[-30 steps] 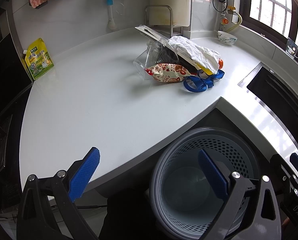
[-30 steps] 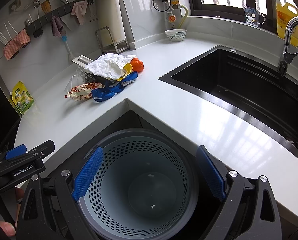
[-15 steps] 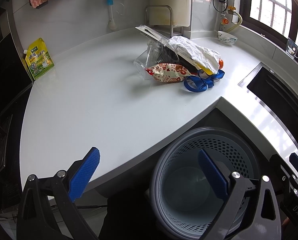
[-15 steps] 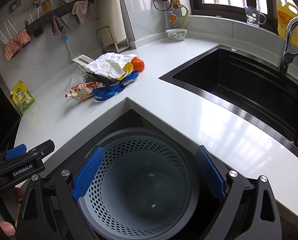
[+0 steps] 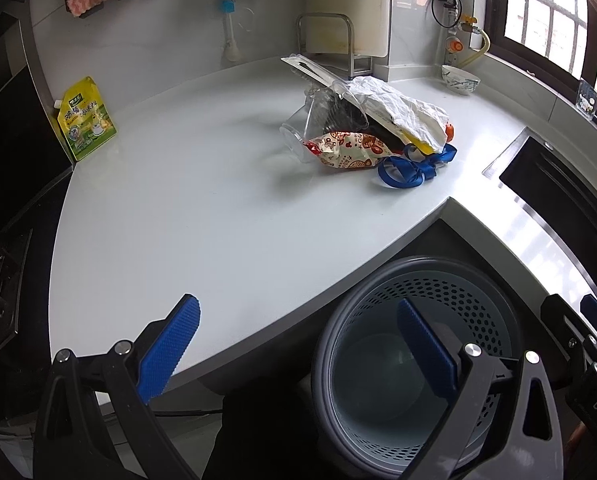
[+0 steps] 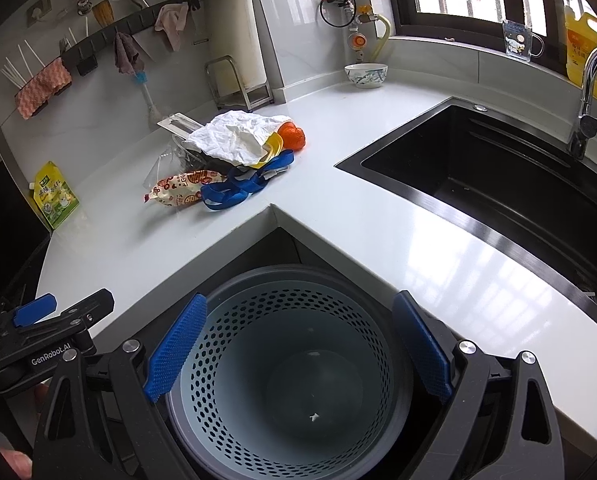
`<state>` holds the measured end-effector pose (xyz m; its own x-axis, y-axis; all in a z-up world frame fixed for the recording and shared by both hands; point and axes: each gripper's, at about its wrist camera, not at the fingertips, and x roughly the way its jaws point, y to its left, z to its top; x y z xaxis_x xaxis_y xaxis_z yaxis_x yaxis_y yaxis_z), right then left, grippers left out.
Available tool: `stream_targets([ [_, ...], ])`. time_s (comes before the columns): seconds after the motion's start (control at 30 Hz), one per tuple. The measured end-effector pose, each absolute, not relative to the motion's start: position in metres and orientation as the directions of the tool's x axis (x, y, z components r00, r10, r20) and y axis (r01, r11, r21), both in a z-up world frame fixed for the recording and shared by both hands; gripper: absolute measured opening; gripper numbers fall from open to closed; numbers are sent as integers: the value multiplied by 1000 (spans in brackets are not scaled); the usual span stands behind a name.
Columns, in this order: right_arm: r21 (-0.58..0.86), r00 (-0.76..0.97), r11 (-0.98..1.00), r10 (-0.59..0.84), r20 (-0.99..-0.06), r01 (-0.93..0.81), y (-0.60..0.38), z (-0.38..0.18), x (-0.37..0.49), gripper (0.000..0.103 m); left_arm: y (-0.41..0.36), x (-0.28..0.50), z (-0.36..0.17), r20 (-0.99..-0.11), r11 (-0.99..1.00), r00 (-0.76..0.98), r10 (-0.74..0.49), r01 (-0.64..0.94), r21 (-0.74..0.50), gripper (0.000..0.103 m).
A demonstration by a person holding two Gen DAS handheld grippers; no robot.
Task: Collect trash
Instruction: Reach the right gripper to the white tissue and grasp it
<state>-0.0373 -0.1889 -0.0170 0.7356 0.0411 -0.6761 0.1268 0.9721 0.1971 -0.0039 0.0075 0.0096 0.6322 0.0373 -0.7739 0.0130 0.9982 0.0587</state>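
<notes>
Both grippers are hanging spread and empty: the right gripper (image 6: 298, 344) over the bin (image 6: 282, 364), the left gripper (image 5: 298, 356) beside it. Nothing is collected yet; the trash pile (image 5: 374, 128) is sitting well away on the tabletop (image 5: 186, 208), calling for a forward reach.

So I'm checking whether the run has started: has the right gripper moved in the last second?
No. In its own view the right gripper hangs open over the bin, framed against the counter corner exactly as before.
</notes>
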Motion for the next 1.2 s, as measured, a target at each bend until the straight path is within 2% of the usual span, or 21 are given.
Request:
stream_targets([
  [0.4,181,751,978,42,-659,104,-205,-20,5,90,7,23,3,-759,999,650,23,19,46,97],
  [0.8,140,791,990,87,-605,-2,-202,19,118,90,8,87,10,-715,999,698,39,-30,25,97],
  [1.0,180,769,983,147,-621,-43,-198,14,178,90,4,105,7,-713,999,700,40,-23,34,97],
  [1.2,131,726,988,149,-671,-82,-180,4,219,90,10,112,-1,-723,999,690,37,-40,13,97],
])
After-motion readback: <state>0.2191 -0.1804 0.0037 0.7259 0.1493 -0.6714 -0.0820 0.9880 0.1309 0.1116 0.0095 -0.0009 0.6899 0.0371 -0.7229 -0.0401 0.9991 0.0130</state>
